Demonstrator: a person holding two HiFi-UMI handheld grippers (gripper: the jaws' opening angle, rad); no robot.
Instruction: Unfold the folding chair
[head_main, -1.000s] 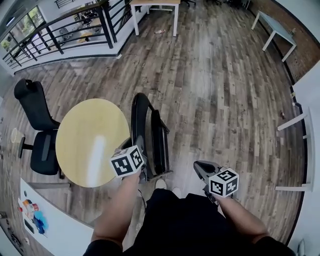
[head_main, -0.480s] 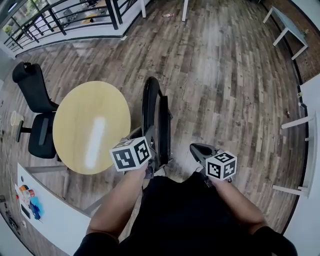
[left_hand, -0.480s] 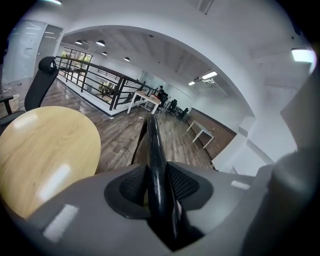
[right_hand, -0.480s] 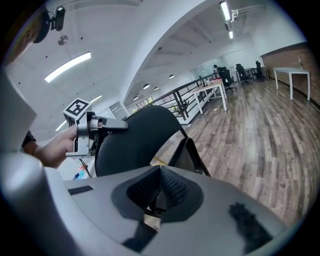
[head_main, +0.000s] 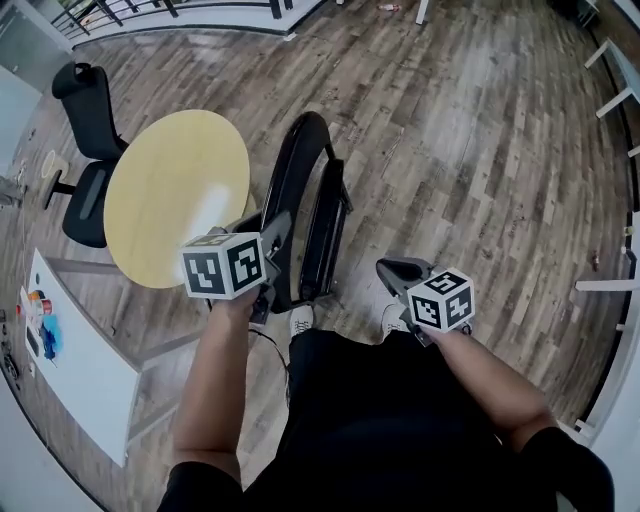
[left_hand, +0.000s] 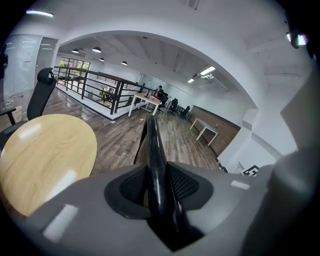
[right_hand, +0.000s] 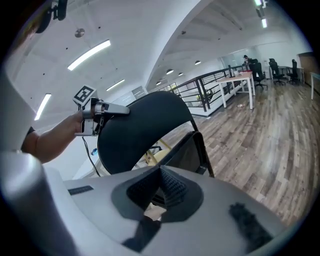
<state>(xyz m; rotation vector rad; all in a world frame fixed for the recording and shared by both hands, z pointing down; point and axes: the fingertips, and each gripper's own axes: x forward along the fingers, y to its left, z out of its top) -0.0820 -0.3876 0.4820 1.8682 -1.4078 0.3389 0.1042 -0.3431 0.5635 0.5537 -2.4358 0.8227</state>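
Observation:
The folded black folding chair (head_main: 305, 200) stands on the wood floor in front of me, its top leaning away. My left gripper (head_main: 268, 245) is shut on the rim of its backrest; in the left gripper view that black rim (left_hand: 151, 150) runs straight between the jaws of the left gripper (left_hand: 159, 195). My right gripper (head_main: 395, 272) hangs to the right of the chair, apart from it, jaws shut on nothing. The right gripper view looks past the right gripper (right_hand: 165, 189) at the curved backrest (right_hand: 140, 132), the folded seat (right_hand: 187, 150) and the left gripper (right_hand: 102, 110) on the rim.
A round yellow table (head_main: 175, 195) stands just left of the chair, with a black office chair (head_main: 85, 150) beyond it. A white table (head_main: 75, 365) with small items is at the lower left. White table legs (head_main: 605, 285) stand at the right. My shoes (head_main: 300, 320) are beside the chair's feet.
My left gripper has moved left and away with the backrest rim, and the chair leans more to the right. The right gripper has sunk a little beside the chair.

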